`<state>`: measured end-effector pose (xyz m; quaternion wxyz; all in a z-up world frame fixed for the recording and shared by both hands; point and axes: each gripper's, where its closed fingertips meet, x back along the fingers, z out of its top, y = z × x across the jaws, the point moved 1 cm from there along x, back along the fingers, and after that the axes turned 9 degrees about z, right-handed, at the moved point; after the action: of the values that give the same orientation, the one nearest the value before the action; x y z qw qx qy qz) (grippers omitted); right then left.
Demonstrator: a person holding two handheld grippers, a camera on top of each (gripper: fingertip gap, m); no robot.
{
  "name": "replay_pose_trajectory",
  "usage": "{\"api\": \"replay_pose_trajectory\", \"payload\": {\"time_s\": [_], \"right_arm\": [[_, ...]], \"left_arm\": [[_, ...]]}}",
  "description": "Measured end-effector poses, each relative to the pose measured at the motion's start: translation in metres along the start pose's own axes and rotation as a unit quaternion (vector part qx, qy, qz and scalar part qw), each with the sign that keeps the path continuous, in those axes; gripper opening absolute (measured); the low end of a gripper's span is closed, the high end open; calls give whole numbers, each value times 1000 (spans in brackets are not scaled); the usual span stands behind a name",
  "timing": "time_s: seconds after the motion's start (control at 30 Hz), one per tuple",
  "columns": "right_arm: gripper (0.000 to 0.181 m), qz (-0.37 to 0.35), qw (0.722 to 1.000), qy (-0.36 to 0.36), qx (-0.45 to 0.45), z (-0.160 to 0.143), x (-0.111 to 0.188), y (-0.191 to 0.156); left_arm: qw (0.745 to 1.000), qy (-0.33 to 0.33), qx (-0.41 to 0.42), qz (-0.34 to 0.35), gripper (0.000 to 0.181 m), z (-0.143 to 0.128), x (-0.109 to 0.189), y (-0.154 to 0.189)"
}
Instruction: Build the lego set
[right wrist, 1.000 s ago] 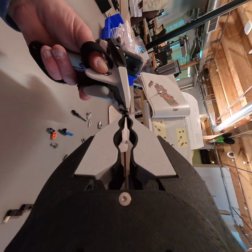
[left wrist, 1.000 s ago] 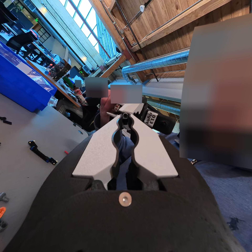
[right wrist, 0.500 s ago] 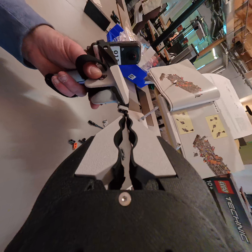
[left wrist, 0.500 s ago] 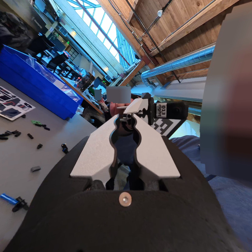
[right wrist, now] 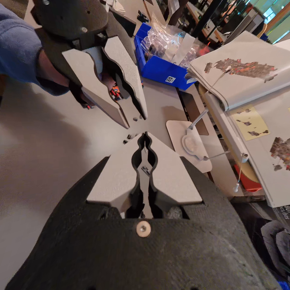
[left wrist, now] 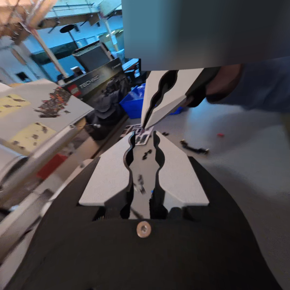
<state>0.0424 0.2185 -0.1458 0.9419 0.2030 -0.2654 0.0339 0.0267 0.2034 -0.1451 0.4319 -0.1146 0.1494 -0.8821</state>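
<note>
My left gripper is open and empty, low over the grey table. It also shows in the right wrist view, jaws apart, tips just above small black Lego pieces. My right gripper is shut, tips together, pointing at the left gripper's tips. It shows in the left wrist view coming down from above. A thin grey sliver shows in the gap behind its tips; I cannot tell if it is held. A partly built model with orange, red and blue parts lies behind the left gripper.
More black pieces lie by my right fingertips. A long black assembly, a red bit and a sticker sheet lie on the table. A blue bin of bags, a booklet on a stand and the set's box stand around. Only a small space, under 4 cm, lies between the two pairs of fingers.
Both grippers swung down from facing each other in the air to pointing at the table. The left gripper opened and no longer holds the small black piece.
</note>
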Motion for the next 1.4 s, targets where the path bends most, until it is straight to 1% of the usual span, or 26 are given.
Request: {"api": "replay_pose_trajectory", "payload": {"time_s": [0.03, 0.1, 0.17, 0.27, 0.37, 0.4, 0.5, 0.6, 0.67, 0.73, 0.87, 0.97, 1.0, 1.1, 1.17, 1.23, 1.4], "right_arm": [[0, -1, 1000, -7, -2, -2, -1, 0], [0, 11, 1000, -16, -13, -7, 0, -3], [0, 27, 999, -11, -29, -12, 0, -7], [0, 49, 997, -9, -50, -23, -4, -12], [0, 64, 995, -5, -70, -31, -10, -14], [0, 65, 995, -5, -76, -34, -11, -12], [0, 66, 994, 1, -91, -36, -14, -6], [2, 65, 994, -5, -90, -37, -23, -1], [6, 65, 994, -20, -87, -40, -39, 3], [12, 67, 993, -31, -94, -41, -64, 11], [21, 72, 989, -59, -119, -45, -132, 36], [23, 65, 980, -86, -169, -60, -183, 66], [24, 65, 976, -84, -190, -64, -197, 75], [29, 57, 966, -103, -232, -80, -232, 94], [31, 61, 957, -122, -255, -89, -250, 97], [34, 54, 951, -140, -269, -98, -261, 99], [31, 23, 942, -166, -290, -108, -274, 107]], "left_arm": [[1000, -10, -21, 13, 19, -2, -1, -1], [999, -34, -31, 0, 15, -12, 6, 0], [998, -41, -24, -32, 10, -19, 22, 0], [997, -80, -20, 5, 10, -36, 43, -27], [996, -86, 15, 10, 9, -44, 60, -38], [996, -91, 26, 4, 8, -49, 64, -39], [992, -118, 39, 19, 8, -69, 71, -48], [986, -161, 32, 33, 10, -89, 75, -60], [980, -192, 22, 45, 13, -101, 79, -73], [979, -192, 24, 65, 13, -106, 84, -86], [978, -181, 69, 79, 12, -112, 93, -98], [975, -180, 84, 98, 11, -119, 103, -106], [975, -175, 93, 102, 11, -120, 106, -106], [972, -174, 100, 120, 11, -128, 117, -111], [971, -163, 116, 129, 10, -132, 122, -114], [971, -155, 134, 123, 10, -136, 123, -114], [972, -151, 137, 120, 10, -145, 124, -117]]}}
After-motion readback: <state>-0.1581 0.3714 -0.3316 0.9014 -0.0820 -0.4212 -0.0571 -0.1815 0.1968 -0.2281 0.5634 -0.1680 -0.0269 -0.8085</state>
